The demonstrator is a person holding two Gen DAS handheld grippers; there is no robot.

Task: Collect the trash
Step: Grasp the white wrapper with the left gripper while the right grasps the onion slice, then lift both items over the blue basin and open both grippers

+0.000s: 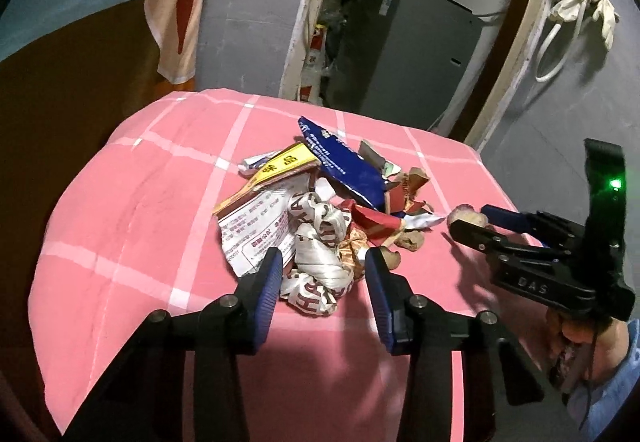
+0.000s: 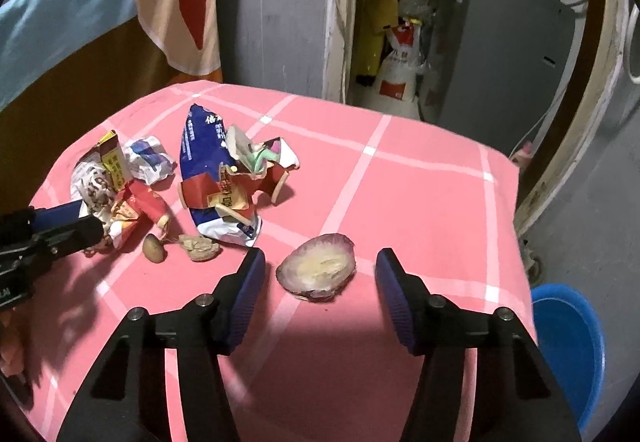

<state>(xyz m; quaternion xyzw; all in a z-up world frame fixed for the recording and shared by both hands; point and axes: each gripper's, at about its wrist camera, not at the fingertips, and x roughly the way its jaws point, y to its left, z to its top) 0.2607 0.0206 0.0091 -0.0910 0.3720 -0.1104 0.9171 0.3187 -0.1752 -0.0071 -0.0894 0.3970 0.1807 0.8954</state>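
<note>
Only the right wrist view shows the blue bucket beside the pink checked worktop. Both tongs tilt downward, apart: the right tongs straddle a purplish onion slice, the left tongs flank a crumpled white wrapper in the trash pile.

Grey walls are enclosing the room. A pink checked cloth is covering the table. A striped towel is hanging over brown furniture. A grey appliance is standing inside a worn doorway frame. A blue bucket is sitting on the floor. A white rag is hanging on the right wall.
</note>
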